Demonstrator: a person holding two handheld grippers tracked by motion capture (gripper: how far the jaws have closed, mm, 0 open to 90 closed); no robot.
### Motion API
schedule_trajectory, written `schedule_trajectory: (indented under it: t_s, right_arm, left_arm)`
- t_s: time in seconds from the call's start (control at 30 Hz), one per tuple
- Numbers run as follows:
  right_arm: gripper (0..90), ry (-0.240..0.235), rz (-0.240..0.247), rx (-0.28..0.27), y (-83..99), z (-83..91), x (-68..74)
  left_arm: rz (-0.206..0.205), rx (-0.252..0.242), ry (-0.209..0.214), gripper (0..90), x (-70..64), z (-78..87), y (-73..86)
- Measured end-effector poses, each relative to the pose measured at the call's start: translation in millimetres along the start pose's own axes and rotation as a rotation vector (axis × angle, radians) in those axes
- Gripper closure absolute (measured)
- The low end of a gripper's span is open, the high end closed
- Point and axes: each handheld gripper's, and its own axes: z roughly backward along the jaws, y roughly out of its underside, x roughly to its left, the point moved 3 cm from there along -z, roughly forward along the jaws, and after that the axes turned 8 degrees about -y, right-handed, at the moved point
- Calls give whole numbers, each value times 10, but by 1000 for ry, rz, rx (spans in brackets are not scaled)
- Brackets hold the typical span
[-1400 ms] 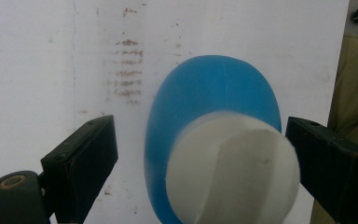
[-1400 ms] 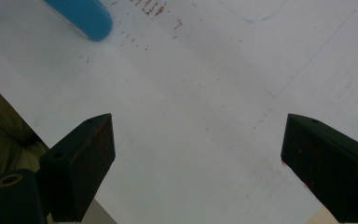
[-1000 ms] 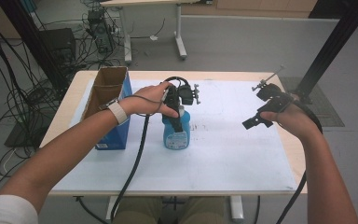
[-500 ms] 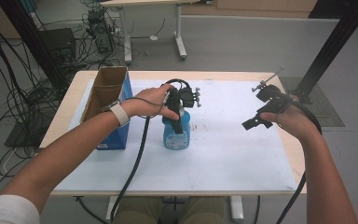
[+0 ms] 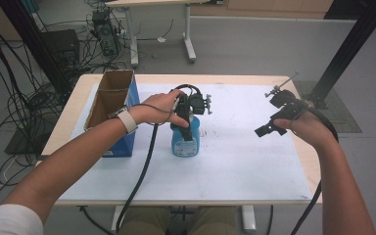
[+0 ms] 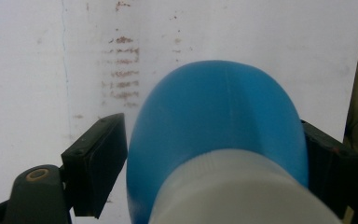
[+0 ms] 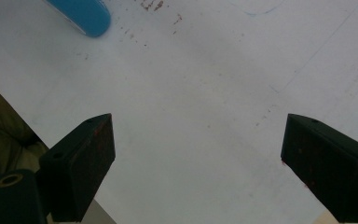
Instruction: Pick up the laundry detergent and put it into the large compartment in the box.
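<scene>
Left hand-held gripper [image 5: 190, 128]: positioned at the centre of the high view, pointing down over the blue bottle [image 5: 185, 141]. In the left gripper view the jaws straddle the bottle's blue shoulder [image 6: 219, 126]; the right jaw lies against the bottle wall, while a thin gap shows at the left jaw. Whether the jaws are gripping the bottle cannot be told. The white cap [image 6: 242, 191] fills the lower centre of that view.

Right hand-held gripper [image 5: 272, 125]: held at the right of the high view, above the white sheet [image 5: 245, 161], jaws spread wide with nothing between them. In the right gripper view the bottle's blue edge [image 7: 81, 14] sits at the upper left of the frame.

The bottle stands upright on the white sheet at the middle of the tabletop [image 5: 225, 78]. An open cardboard box [image 5: 110, 105] with blue sides stands at the left of the frame, near the left forearm
</scene>
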Motion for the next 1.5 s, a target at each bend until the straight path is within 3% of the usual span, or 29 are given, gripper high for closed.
schedule_trajectory:
  t_s: [0.63,0.67,1.0,1.5]
  right_arm:
    - [97,0,-2,-1,4,-4,4]
    - [97,0,-2,-1,3,-2,5]
    - [97,-3,0,-1,7,-3,6]
    - [96,-1,-3,1,17,-9,-1]
  left_arm:
    - [-28,11,-54,281,-98,10,-13]
    - [-29,11,-51,319,-97,11,-14]
    - [-27,7,-19,380,-55,6,-5]
    - [-27,-2,-12,390,-36,0,15]
